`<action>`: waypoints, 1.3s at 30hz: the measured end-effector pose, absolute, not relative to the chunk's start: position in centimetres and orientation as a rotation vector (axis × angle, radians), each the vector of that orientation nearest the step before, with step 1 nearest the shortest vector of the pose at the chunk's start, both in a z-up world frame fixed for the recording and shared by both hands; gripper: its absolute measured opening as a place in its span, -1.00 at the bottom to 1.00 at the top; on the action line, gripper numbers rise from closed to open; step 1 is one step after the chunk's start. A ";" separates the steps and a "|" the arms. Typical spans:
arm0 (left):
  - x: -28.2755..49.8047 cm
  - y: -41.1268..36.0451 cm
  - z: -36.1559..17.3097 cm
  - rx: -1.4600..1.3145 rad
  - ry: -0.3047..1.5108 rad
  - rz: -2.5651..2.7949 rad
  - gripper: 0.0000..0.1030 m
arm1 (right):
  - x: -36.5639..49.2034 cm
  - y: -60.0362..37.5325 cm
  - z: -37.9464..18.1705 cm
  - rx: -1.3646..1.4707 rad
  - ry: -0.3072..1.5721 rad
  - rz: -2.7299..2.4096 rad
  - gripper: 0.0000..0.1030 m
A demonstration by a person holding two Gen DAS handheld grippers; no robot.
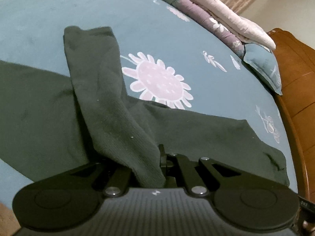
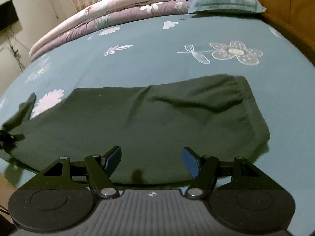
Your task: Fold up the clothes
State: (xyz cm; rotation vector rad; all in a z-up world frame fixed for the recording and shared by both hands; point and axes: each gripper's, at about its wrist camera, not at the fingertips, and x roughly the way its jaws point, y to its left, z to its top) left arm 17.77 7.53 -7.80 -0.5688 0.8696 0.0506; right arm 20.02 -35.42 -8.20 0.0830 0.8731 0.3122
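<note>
A dark green garment (image 1: 35, 108) lies spread on a teal flowered bed sheet (image 1: 177, 29). In the left wrist view one long part of it, a leg or sleeve (image 1: 102, 90), rises from the bed into my left gripper (image 1: 155, 169), which is shut on the cloth; the fabric hides the fingertips. In the right wrist view the same garment (image 2: 157, 118) lies flat, its banded edge at the right. My right gripper (image 2: 151, 161) hovers open over the garment's near edge, blue pads (image 2: 190, 162) wide apart, nothing between them.
Folded quilts (image 2: 110, 17) in pink and purple and a teal pillow (image 2: 224, 0) lie along the far side of the bed. A wooden bed frame (image 1: 295, 78) borders the mattress. A wall with a dark fixture (image 2: 7, 17) stands at the left in the right wrist view.
</note>
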 end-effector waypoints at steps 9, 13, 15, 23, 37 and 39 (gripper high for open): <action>17.2 8.2 -8.9 -0.627 0.900 0.068 -0.84 | 20.8 -33.0 -10.6 -0.193 0.903 0.331 0.44; 16.5 9.3 -8.0 -0.622 0.906 0.092 -0.53 | 21.8 -32.5 -8.8 -0.160 0.853 0.377 0.44; 15.7 10.0 -7.7 -0.626 0.918 0.117 -0.46 | 22.4 -31.4 -8.0 -0.161 0.819 0.422 0.44; 11.9 11.8 -4.4 -0.556 0.899 0.251 -0.36 | 24.3 -25.9 -10.4 -0.233 0.856 0.587 0.46; 21.8 8.6 -2.3 -0.457 0.809 -0.093 -0.28 | 25.1 -20.6 -8.4 -0.225 0.828 0.772 0.47; 23.5 8.4 -3.4 -0.440 0.826 -0.160 -0.28 | 24.8 -19.9 -9.3 -0.230 0.865 0.752 0.47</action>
